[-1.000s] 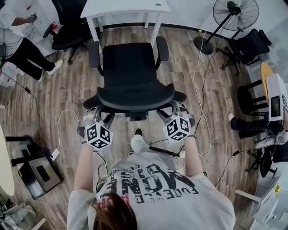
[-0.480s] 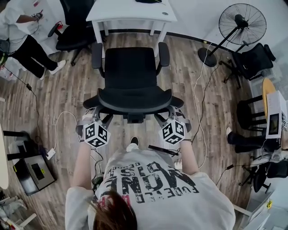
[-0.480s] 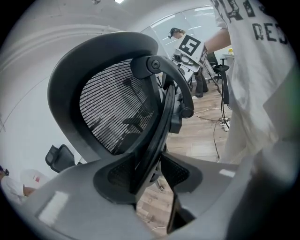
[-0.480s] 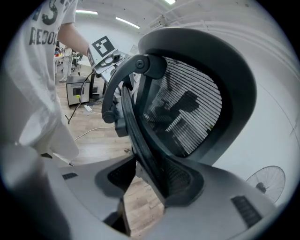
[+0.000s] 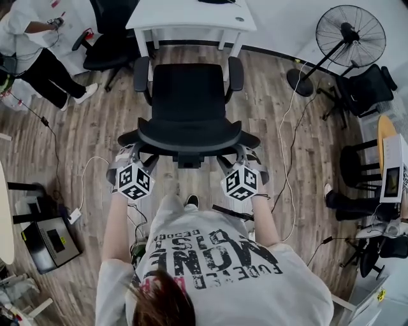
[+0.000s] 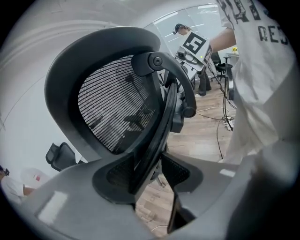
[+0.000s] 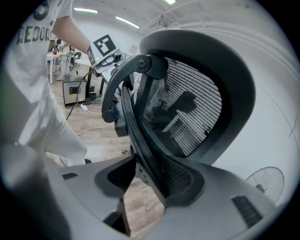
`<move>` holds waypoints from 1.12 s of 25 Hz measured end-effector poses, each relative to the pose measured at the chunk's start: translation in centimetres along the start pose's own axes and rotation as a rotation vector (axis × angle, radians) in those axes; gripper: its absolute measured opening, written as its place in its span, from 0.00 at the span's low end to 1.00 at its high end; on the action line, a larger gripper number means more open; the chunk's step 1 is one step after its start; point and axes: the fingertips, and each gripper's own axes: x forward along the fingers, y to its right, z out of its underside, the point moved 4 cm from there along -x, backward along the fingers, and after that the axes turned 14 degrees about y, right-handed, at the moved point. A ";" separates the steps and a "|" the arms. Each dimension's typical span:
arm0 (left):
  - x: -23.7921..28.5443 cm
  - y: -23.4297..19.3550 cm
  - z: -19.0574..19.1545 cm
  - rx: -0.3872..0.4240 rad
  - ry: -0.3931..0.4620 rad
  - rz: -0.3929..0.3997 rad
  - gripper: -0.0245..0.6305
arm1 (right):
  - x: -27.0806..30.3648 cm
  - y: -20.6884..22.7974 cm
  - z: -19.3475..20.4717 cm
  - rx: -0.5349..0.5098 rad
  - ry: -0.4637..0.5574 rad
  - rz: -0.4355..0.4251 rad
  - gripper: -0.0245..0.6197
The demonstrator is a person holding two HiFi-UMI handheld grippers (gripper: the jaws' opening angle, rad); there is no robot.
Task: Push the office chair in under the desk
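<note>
The black mesh office chair point(image 5: 189, 95) stands in the middle of the head view, its seat front facing the white desk point(image 5: 191, 14) just ahead. Both grippers sit at the rim of its backrest point(image 5: 189, 137). My left gripper point(image 5: 131, 160) is at the rim's left end and my right gripper point(image 5: 245, 163) at its right end. The left gripper view has the backrest frame point(image 6: 161, 126) running between the left gripper's point(image 6: 150, 173) jaws. In the right gripper view the frame point(image 7: 140, 136) likewise passes between the right gripper's point(image 7: 150, 180) jaws. Each looks shut on it.
A pedestal fan point(image 5: 351, 35) stands at the back right, with black chairs point(image 5: 363, 86) below it. Another black chair point(image 5: 107, 39) and a person point(image 5: 32, 57) are at the back left. Cables point(image 5: 83, 184) cross the wooden floor; a box point(image 5: 50, 239) sits at left.
The chair has rolled forward towards the desk, and both grippers have moved forward with it, still at the backrest rim. The person behind has stepped forward.
</note>
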 end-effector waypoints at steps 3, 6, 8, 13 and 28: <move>0.4 -0.6 0.2 0.000 -0.001 -0.002 0.33 | 0.6 0.5 0.1 0.002 0.001 -0.003 0.32; 0.9 -0.7 0.3 0.013 0.007 -0.003 0.33 | 0.8 0.7 0.6 0.003 0.001 0.004 0.32; 1.2 -1.3 0.6 0.017 0.012 -0.004 0.33 | 1.4 1.0 0.5 -0.002 0.003 0.007 0.32; 2.2 -3.1 1.5 0.025 0.019 -0.004 0.33 | 3.2 2.1 0.4 -0.009 0.002 0.023 0.32; 5.4 -10.8 4.1 0.051 0.040 0.029 0.33 | 9.3 7.0 -0.9 0.034 -0.033 0.050 0.32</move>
